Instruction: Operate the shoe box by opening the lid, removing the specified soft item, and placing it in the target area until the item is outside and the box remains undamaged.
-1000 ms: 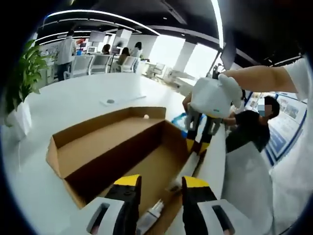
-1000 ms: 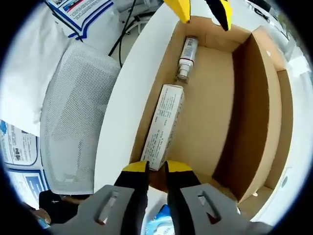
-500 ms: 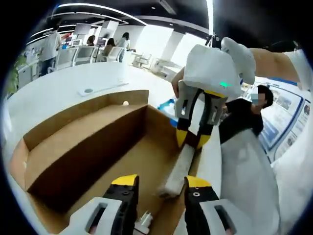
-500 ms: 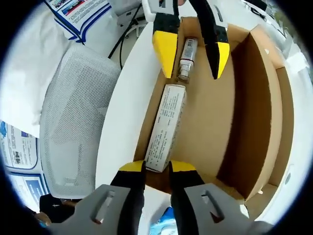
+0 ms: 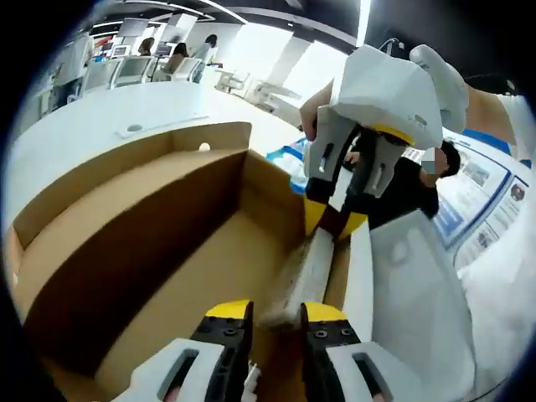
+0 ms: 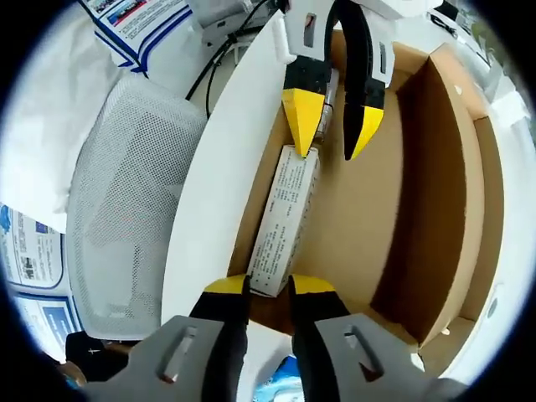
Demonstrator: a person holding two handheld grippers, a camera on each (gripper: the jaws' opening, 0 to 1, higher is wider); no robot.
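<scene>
An open brown cardboard shoe box (image 6: 394,193) sits on a white table (image 6: 219,167), its lid folded back beside it. In the right gripper view, the box is seen from above: a long, narrow white carton printed with small text (image 6: 280,222) lies inside, along the box wall nearest the table edge. The right gripper (image 6: 270,286), grey with yellow-tipped jaws, rises from the bottom of this view — its jaws sit close on either side of the near end of the carton, apparently pinching it, though whether they press it firmly cannot be told. At the far end of the carton the left gripper (image 6: 333,134) reaches down into the box from the top of the view, its yellow tips parted and grasping nothing, one tip just at the carton's far end. Between those parted jaws a small silver tube or bottle (image 6: 329,92) lies partly hidden on the box floor. Beyond the table edge stands a white mesh-backed chair (image 6: 126,209). In the left gripper view, the left gripper's (image 5: 276,314) own jaws rise from the bottom with the carton's end (image 5: 303,272) just ahead of them, and the right gripper (image 5: 333,222) comes down from above, held in a white-gloved hand (image 5: 440,79), its tips at the carton's other end. A person in a dark top (image 5: 394,197) sits behind the table — an office with chairs lies beyond.
</scene>
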